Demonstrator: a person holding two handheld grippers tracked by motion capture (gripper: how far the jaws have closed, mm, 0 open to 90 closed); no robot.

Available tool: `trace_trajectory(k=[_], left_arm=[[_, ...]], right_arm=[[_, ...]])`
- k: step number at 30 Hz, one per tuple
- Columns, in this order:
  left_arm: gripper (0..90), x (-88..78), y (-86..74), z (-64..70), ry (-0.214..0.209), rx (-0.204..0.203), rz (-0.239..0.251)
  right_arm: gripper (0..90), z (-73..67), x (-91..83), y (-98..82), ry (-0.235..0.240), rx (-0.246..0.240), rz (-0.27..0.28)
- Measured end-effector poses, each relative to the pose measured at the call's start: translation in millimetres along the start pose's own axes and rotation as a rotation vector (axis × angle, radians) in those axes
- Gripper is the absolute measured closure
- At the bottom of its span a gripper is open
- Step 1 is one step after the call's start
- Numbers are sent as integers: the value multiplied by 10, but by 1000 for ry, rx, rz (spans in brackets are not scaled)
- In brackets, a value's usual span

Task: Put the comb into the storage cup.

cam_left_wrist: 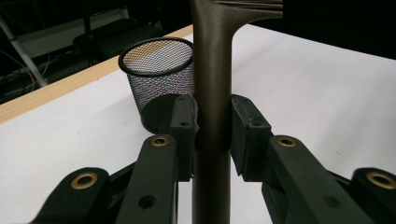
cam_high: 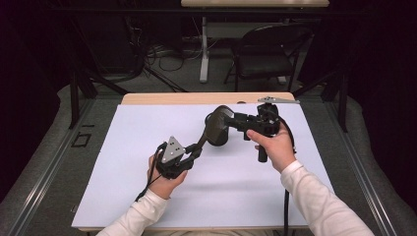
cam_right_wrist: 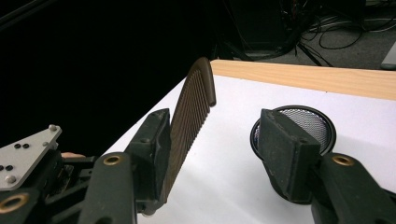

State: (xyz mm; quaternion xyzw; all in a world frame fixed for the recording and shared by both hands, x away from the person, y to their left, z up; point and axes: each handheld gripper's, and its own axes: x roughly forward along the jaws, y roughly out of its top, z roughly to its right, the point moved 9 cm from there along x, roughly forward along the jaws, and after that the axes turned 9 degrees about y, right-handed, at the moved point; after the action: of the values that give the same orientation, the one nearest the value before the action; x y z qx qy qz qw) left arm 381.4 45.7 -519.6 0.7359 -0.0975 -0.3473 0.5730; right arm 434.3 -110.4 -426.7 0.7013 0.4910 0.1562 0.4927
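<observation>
- We find the left hand (cam_high: 164,183) at the near left of the white sheet (cam_high: 128,162) that covers the table, holding the left gripper (cam_high: 193,153) with its grey three-cornered plate (cam_high: 173,148) uppermost.
- In the left gripper view we see this claw (cam_left_wrist: 212,133) clamped on the handle of a brown comb (cam_left_wrist: 212,93); both pads press against the handle, which runs up between them, and the toothed part starts at the top edge.
- In the high view the comb (cam_high: 215,129) slants up and to the right from the left claw towards the middle of the sheet, raised off the surface.
- We note a black wire-mesh cup (cam_left_wrist: 159,81) upright on the sheet just beyond the left claw, its round rim open upward; in the high view its position is largely covered by the comb and grippers.
- The right hand (cam_high: 273,146) grips the right gripper (cam_high: 241,123) at the right of the middle, pointed left towards the comb.
- In the right gripper view this claw (cam_right_wrist: 224,154) stands wide; the comb's toothed blade (cam_right_wrist: 189,116) lies against the inner face of one jaw, while the other jaw is well apart from it, in front of the mesh cup (cam_right_wrist: 303,123).
- We cannot tell from the high view whether the right jaws touch the comb.
- A wooden table edge (cam_high: 187,98) shows past the sheet's far side.
</observation>
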Motion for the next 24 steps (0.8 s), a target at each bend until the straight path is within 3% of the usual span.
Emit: trace_trajectory(k=[11,24], left_arm=[[728,2,-5,37,-6,7,1],[728,16,-23,87,-17,15,-4]], right_arm=[[463,-7,19,7,3,-12,0],[524,-15,50,-19,8,12,-18]])
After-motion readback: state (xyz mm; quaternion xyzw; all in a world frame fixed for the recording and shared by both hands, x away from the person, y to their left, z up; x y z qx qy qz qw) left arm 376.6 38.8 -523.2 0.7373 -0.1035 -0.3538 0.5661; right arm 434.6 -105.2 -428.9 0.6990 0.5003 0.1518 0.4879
